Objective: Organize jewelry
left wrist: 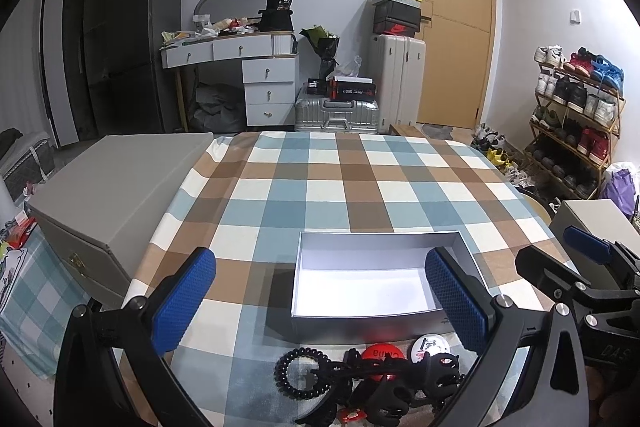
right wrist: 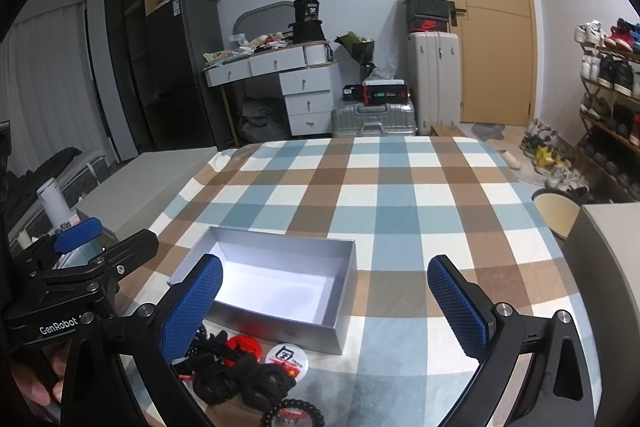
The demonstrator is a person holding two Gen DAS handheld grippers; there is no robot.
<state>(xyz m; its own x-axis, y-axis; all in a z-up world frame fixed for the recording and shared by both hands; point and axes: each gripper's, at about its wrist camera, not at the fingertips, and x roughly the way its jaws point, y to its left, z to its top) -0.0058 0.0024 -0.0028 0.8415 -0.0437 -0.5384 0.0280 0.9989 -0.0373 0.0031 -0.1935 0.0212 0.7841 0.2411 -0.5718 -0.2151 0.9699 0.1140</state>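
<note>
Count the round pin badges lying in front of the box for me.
2. A red badge and a white badge lie side by side just before the open box, among black hair accessories. More may be hidden under that pile.

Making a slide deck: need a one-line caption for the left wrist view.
Open left gripper hovers over an empty white cardboard box on checked cloth, black hair accessories piled nearby.
</note>
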